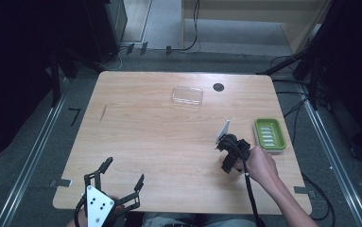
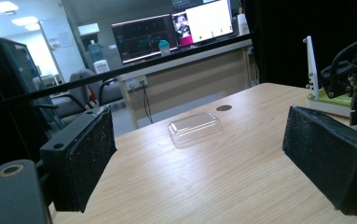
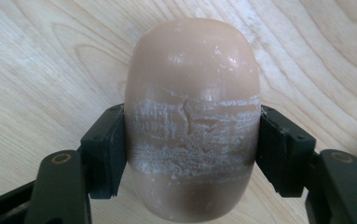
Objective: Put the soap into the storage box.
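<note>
Wooden table (image 1: 136, 137), dim room around it, monitors glowing past the far edge in my left gripper view. So right now my right gripper (image 1: 227, 141) is clamped on a bar of soap (image 3: 192, 116), pads pressing its two long sides about midway along, and it's near the right side of the table, just left of the green soap dish (image 1: 270, 135). From the high view the bar looks tipped up on edge and clear of the wood, though I can't say by how much. It's a smooth peach oval with whitish scuff bands right where the pads sit.

My left gripper (image 1: 122, 177) is parked at the near left corner, jaws spread wide with nothing between them. A clear plastic lid (image 1: 186, 95) lies flat toward the far edge, well apart from everything.

My guess is the soap goes in the dish. Tips for myself: soap is slippery and rounded, so I keep the squeeze steady and don't twist fast, or it'll squirt out of the pads. Carry it level across, line its long axis up with the dish's long side, lower until it rests on the ribs, then let go. No dropping it from above, because the dish is light and could skid.
</note>
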`<state>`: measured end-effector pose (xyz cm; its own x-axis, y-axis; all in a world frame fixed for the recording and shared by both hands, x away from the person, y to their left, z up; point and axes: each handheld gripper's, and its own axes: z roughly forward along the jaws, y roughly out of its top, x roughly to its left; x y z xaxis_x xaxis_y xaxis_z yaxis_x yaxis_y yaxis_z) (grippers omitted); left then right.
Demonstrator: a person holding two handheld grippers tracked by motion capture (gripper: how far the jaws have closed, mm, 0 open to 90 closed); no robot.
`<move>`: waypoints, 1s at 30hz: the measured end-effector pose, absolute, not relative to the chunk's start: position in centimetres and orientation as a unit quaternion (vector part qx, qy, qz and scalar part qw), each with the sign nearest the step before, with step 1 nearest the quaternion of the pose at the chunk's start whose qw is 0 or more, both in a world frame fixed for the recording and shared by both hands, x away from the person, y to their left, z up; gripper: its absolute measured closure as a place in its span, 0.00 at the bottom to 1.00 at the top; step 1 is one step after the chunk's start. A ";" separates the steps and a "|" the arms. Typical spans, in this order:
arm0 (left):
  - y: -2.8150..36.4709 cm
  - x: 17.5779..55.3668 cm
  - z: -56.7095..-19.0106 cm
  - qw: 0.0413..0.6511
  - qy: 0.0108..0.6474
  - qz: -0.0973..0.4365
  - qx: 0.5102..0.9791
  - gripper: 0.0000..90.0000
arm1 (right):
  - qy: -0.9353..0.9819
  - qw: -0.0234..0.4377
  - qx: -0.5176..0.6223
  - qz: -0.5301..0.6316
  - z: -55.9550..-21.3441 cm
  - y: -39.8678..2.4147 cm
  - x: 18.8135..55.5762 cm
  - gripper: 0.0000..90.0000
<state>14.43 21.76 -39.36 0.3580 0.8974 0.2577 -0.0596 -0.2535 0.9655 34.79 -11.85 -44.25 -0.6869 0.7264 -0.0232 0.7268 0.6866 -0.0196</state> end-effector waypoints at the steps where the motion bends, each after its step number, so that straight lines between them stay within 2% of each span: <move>1: 21.8 14.4 -39.4 0.517 0.326 0.463 0.642 0.11 | 0.917 0.005 0.398 -0.014 -44.2 -12.0 34.8 0.37; 30: 21.8 14.4 -39.3 0.517 0.328 0.463 0.641 0.11 | 0.902 0.010 0.432 -0.017 -43.7 -15.6 35.3 0.37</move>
<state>14.43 21.80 -39.34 0.3561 0.8993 0.2541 -0.0588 -0.2498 0.9665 35.31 -15.64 -43.69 -0.6263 0.7789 -0.0323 0.7795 0.6260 -0.0214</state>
